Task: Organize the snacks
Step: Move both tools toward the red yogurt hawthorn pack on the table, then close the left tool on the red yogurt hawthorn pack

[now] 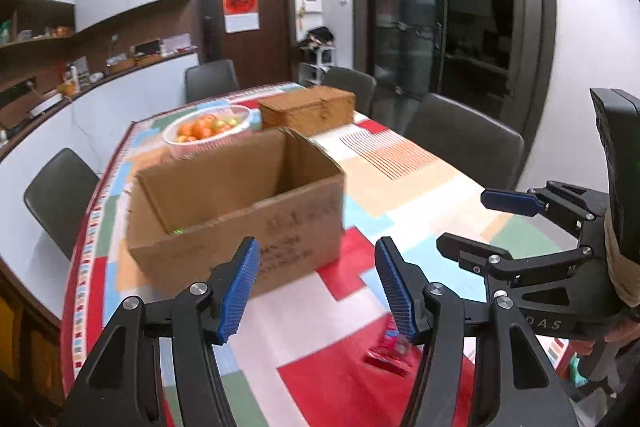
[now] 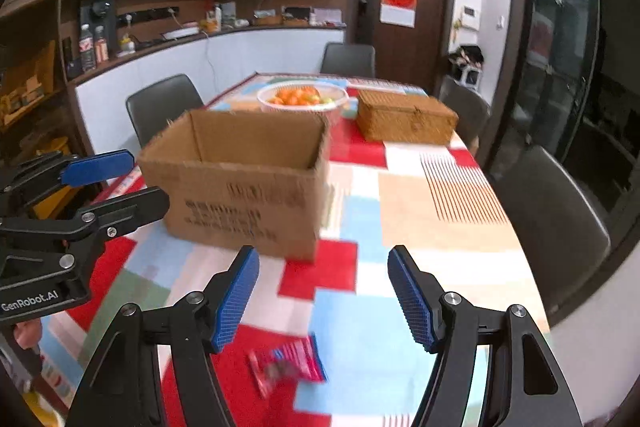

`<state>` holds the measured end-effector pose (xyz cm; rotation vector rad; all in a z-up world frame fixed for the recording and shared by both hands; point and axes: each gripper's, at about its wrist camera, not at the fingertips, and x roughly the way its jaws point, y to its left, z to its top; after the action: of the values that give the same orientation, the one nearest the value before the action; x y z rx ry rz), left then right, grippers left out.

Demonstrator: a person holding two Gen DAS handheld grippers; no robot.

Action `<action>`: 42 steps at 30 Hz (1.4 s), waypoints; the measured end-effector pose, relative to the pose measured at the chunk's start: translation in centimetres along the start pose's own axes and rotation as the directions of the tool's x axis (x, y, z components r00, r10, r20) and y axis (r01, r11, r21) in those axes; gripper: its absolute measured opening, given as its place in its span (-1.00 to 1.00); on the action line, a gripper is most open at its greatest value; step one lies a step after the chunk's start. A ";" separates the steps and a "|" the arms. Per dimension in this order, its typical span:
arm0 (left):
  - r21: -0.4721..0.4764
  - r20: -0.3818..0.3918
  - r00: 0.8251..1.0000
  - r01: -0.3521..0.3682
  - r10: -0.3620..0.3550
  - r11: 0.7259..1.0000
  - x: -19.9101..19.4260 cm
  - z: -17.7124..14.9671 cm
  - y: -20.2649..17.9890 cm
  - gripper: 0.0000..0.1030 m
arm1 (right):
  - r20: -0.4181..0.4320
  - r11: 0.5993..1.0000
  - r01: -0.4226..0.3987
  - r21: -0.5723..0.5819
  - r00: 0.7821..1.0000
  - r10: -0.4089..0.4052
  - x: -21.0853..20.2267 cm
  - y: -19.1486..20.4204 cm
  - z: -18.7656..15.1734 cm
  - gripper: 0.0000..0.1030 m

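Tilting downward, left hand-held gripper (image 1: 318, 283) spread empty, right hand-held gripper (image 2: 323, 293) likewise

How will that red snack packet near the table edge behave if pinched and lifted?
The red snack packet lies flat and looks thin, so it is probably light and floppy, sagging from one corner. Its film looks glossy, so possibly slippery. On the tablecloth it would likely slide rather than roll.

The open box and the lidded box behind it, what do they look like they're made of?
The open box looks like plain corrugated cardboard: matte brown, dark print on its side, a ragged cut rim. The lidded box looks woven, perhaps rattan or bamboo: a fine golden-brown weave with a small clasp at the front. Blur leaves the exact fibre open.
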<state>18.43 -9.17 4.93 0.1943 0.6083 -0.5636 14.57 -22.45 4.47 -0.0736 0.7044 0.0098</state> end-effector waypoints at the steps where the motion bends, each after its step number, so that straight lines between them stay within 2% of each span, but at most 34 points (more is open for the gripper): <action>1: 0.009 -0.011 1.000 0.011 -0.011 1.000 0.3 -0.3 -0.4 0.15 | -0.012 1.000 0.014 0.010 1.000 -0.014 0.0 -0.4 -0.5 0.31; 9: 0.059 -0.108 0.991 0.087 -0.080 0.994 3.0 -2.0 -2.9 0.15 | -0.121 0.997 0.051 0.065 0.992 -0.043 0.4 -2.2 -4.0 0.31; 16: 0.082 -0.206 0.970 0.147 -0.127 0.986 5.7 -3.8 -4.5 0.15 | -0.241 0.991 0.066 0.117 0.970 -0.036 1.6 -3.6 -7.4 0.31; 25: 0.086 -0.343 0.926 0.195 -0.155 0.977 8.8 -6.8 -5.6 0.15 | -0.344 0.986 0.058 0.159 0.939 0.000 3.1 -3.7 -10.9 0.31; 29: 0.063 -0.401 0.897 0.228 -0.185 0.972 10.3 -7.7 -5.8 0.14 | -0.371 0.985 0.057 0.164 0.928 0.008 3.7 -3.9 -11.7 0.31; 36: 0.060 -0.443 0.875 0.244 -0.193 0.968 12.2 -8.3 -6.1 0.14 | -0.407 0.981 0.051 0.190 0.913 0.032 4.5 -4.4 -12.5 0.31; 42: 0.060 -0.449 0.873 0.243 -0.191 0.968 13.3 -8.3 -6.5 0.13 | -0.425 0.976 0.045 0.214 0.904 0.051 5.3 -4.7 -12.8 0.31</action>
<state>19.79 -17.70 -9.65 0.3713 1.0503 -0.7831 10.49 -28.16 -8.34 0.1430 1.1438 -0.0842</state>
